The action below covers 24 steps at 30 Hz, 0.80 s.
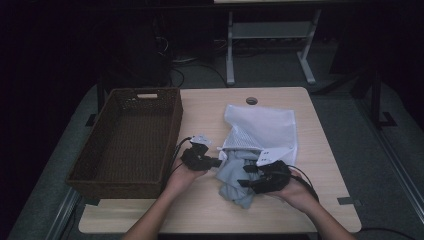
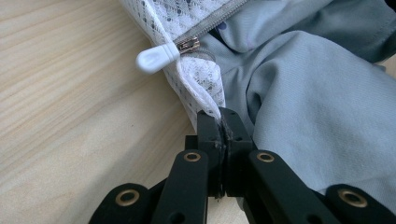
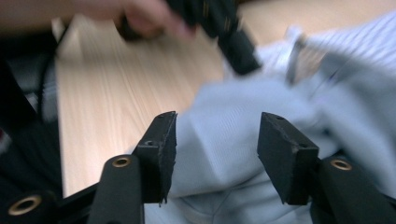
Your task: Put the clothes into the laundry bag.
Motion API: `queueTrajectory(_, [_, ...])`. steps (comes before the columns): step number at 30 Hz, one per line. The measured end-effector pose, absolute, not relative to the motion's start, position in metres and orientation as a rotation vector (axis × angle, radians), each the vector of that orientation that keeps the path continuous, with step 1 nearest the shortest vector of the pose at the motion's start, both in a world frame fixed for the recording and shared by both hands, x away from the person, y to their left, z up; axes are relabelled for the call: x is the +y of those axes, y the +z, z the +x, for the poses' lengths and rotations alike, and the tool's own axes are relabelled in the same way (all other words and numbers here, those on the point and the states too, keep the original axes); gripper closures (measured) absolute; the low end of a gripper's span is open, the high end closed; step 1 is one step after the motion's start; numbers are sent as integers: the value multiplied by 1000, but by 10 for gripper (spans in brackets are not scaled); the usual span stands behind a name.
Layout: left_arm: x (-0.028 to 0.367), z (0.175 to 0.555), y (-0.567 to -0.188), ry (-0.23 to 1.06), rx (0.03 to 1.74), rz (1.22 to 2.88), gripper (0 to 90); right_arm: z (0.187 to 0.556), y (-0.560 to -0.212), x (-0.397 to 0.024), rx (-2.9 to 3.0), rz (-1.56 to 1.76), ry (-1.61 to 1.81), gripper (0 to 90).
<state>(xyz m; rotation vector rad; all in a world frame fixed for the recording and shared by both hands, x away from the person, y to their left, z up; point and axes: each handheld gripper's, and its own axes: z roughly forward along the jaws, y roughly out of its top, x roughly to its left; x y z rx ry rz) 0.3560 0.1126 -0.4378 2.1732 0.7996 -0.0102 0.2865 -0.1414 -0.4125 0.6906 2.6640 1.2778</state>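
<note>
Now your left tongs (image 2: 223, 122) pinch the white mesh zip bag's (image 2: 198, 84) edge w/ grey cloth garment (image 2: 317, 107) spilling out; right tongs (image 3: 217, 140) apart over it.

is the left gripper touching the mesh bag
Touching: in the left gripper view the left gripper is shut on the mesh bag edge.

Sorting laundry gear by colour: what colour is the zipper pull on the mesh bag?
White; the zipper pull on the mesh bag shows best in the left gripper view.
</note>
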Motion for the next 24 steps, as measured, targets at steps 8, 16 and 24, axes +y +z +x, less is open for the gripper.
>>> queueTrajectory(8, [112,350,-435,-10,814,2163,880,289,-453,-126,2733,656,1017,746])
queueTrajectory(16, [113,333,-441,12,811,2167,881,289,-445,-134,2714,680,1058,850])
queueTrajectory(24, [114,334,-443,-5,801,2163,881,299,-424,-145,2562,759,1138,854])
